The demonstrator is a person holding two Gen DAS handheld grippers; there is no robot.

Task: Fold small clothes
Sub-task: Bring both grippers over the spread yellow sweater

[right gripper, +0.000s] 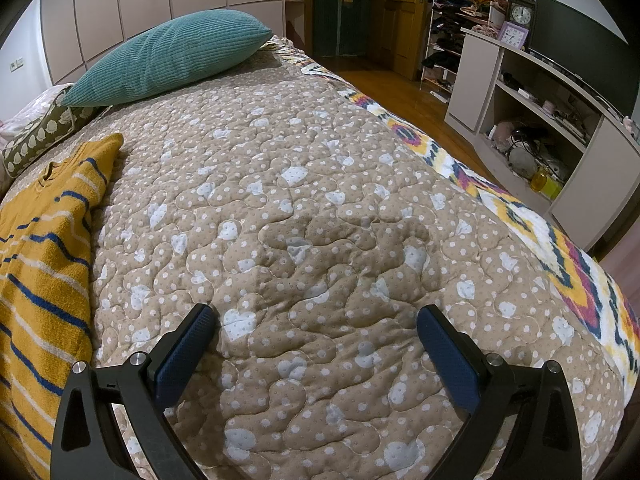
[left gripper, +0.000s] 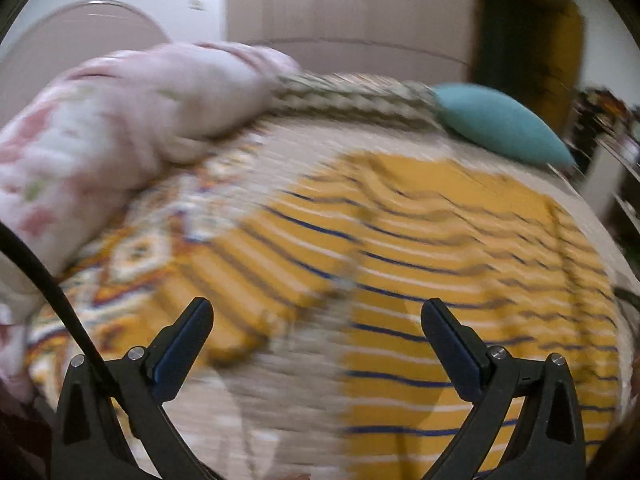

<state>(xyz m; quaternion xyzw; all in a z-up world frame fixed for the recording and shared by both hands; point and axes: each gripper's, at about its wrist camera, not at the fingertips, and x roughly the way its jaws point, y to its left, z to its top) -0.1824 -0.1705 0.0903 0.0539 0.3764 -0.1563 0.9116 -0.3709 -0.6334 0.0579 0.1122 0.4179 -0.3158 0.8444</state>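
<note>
A mustard-yellow sweater (left gripper: pixel 460 264) with blue and white stripes lies spread on the bed; the left wrist view is blurred by motion. One sleeve (left gripper: pixel 224 280) stretches left over the bedding. My left gripper (left gripper: pixel 316 312) hovers open above the sweater near the sleeve's root, nothing between its fingers. In the right wrist view the same sweater (right gripper: pixel 44 248) lies at the left edge, its neck toward the pillows. My right gripper (right gripper: pixel 316 320) stands open over the bare quilt (right gripper: pixel 320 200), to the right of the sweater and apart from it.
A teal pillow (right gripper: pixel 168 56) and a patterned bolster (right gripper: pixel 36 140) lie at the head of the bed. A pink floral duvet (left gripper: pixel 104 136) is bunched at the left. Beyond the right bed edge are wooden floor (right gripper: pixel 400 88) and a shelf unit (right gripper: pixel 540 112).
</note>
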